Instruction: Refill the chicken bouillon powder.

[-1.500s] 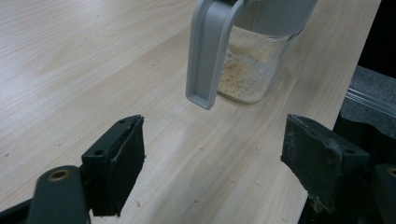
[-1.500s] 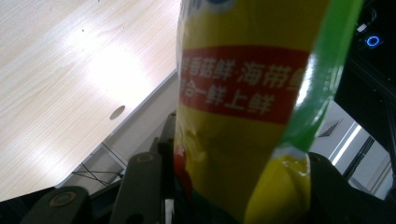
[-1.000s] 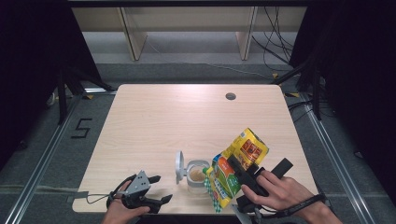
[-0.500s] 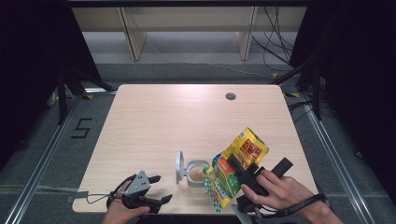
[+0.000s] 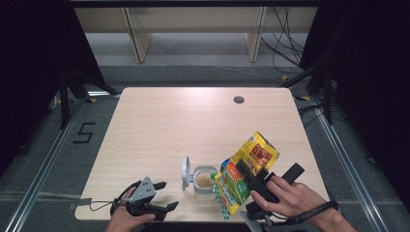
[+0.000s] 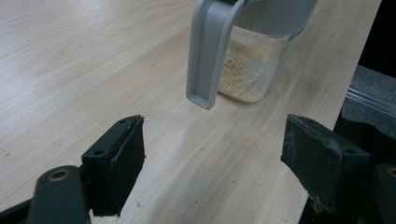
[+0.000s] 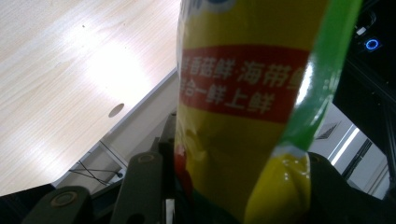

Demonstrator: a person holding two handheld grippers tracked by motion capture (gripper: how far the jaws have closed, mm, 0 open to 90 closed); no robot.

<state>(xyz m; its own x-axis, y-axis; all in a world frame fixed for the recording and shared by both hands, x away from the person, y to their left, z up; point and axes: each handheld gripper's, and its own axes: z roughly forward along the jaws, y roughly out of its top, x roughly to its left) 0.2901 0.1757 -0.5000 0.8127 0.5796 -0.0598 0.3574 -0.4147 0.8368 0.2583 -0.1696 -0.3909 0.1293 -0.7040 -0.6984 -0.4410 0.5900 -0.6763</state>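
A yellow and green packet (image 5: 247, 166) with red print is tilted, its lower end over a small clear jar (image 5: 205, 180). My right gripper (image 5: 251, 180) is shut on the packet near the table's front right. In the right gripper view the packet (image 7: 243, 107) stands between the black jaws of the right gripper (image 7: 238, 191). The jar holds beige powder and its grey lid (image 5: 185, 172) is flipped open to the left. My left gripper (image 5: 165, 195) rests open at the front left, apart from the jar. In the left gripper view the jar (image 6: 254, 70) and lid (image 6: 208, 51) lie ahead of the left gripper (image 6: 212, 158).
The wooden table (image 5: 193, 125) has a round cable hole (image 5: 238, 100) near its far right edge. A few crumbs lie on the wood around the jar. The front edge runs just below both hands. Shelf legs and cables stand beyond the far edge.
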